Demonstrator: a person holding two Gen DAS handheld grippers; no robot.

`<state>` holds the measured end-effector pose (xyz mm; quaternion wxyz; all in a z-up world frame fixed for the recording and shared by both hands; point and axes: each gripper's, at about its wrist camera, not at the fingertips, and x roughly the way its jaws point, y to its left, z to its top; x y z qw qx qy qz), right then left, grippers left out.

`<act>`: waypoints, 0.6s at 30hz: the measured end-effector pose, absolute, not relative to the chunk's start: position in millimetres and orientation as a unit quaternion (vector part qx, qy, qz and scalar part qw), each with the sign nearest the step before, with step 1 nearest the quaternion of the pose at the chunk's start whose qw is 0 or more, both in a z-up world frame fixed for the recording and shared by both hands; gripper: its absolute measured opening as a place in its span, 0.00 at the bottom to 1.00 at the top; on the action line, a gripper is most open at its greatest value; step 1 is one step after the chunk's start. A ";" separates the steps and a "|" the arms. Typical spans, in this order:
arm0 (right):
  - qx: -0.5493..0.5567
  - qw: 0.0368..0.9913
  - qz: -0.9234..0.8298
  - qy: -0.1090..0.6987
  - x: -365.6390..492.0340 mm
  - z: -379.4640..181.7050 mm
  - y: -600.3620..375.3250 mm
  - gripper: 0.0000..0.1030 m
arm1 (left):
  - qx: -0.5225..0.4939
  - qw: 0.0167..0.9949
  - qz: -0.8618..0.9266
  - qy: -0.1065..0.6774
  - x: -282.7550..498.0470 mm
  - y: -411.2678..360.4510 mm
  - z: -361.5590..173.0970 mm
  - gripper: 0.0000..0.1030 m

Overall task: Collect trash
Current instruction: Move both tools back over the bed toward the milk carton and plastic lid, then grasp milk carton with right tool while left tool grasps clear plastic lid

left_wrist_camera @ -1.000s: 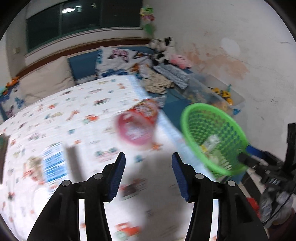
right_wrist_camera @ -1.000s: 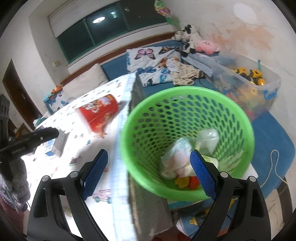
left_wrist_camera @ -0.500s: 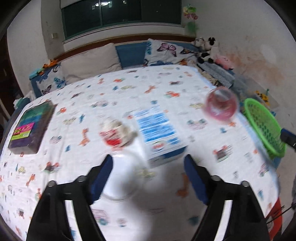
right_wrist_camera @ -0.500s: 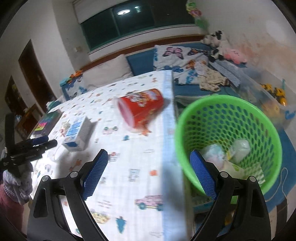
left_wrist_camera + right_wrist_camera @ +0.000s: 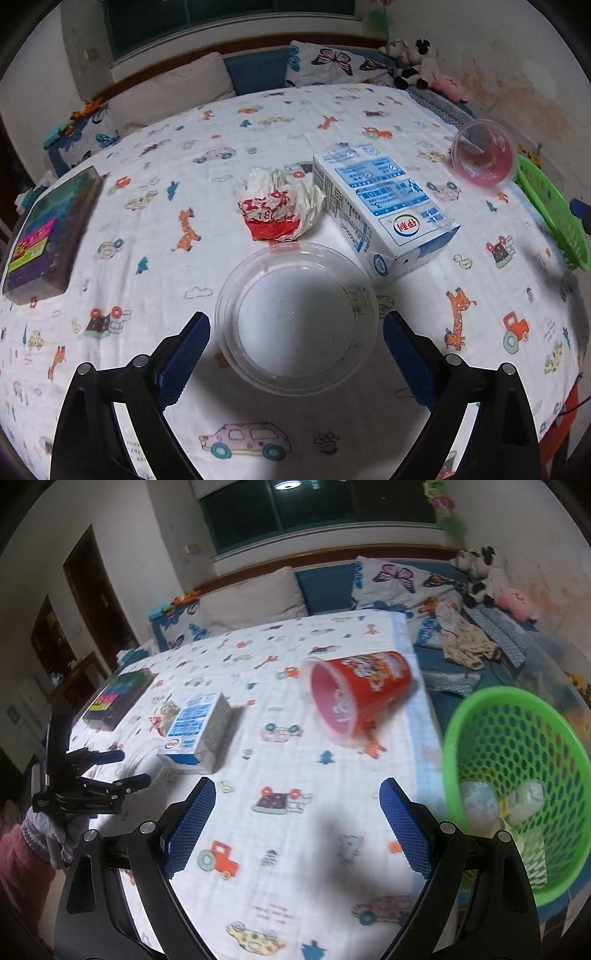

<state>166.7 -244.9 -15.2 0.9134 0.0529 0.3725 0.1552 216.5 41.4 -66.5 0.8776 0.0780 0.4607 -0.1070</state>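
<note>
My left gripper [image 5: 295, 350] is open, its fingers on either side of a clear plastic lid [image 5: 297, 317] lying on the table, not touching it. Behind the lid lie a crumpled red-and-white wrapper [image 5: 279, 208] and a blue-and-white milk carton [image 5: 380, 205]. A red cup [image 5: 484, 155] lies on its side at the far right; it also shows in the right wrist view [image 5: 358, 694]. My right gripper [image 5: 295, 830] is open and empty above the table, left of the green basket [image 5: 517, 731], which holds several pieces of trash. The left gripper [image 5: 110, 771] shows there too.
A dark box with a colourful label [image 5: 48, 229] lies at the table's left edge. The table wears a white cartoon-print cloth [image 5: 461, 332]. Behind it are cushions [image 5: 258, 590] and soft toys [image 5: 480, 576]. The basket's rim [image 5: 554, 214] sits past the table's right edge.
My left gripper swung left from the cup and basket to the clear lid and opened wider. My right gripper pulled back and left; the basket now sits at its right.
</note>
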 end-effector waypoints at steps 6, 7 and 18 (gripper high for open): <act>0.045 0.905 0.177 0.384 178.7 -17.3 -222.3 0.87 | 0.098 0.874 -0.119 0.460 223.1 38.1 -73.2 0.91; 0.044 0.903 0.182 0.387 180.7 -18.6 -218.0 0.87 | 0.099 0.874 -0.121 0.459 222.8 37.8 -73.3 0.91; 0.028 0.891 0.213 0.401 189.0 -27.2 -181.9 0.87 | 0.103 0.877 -0.121 0.454 222.8 42.7 -68.4 0.91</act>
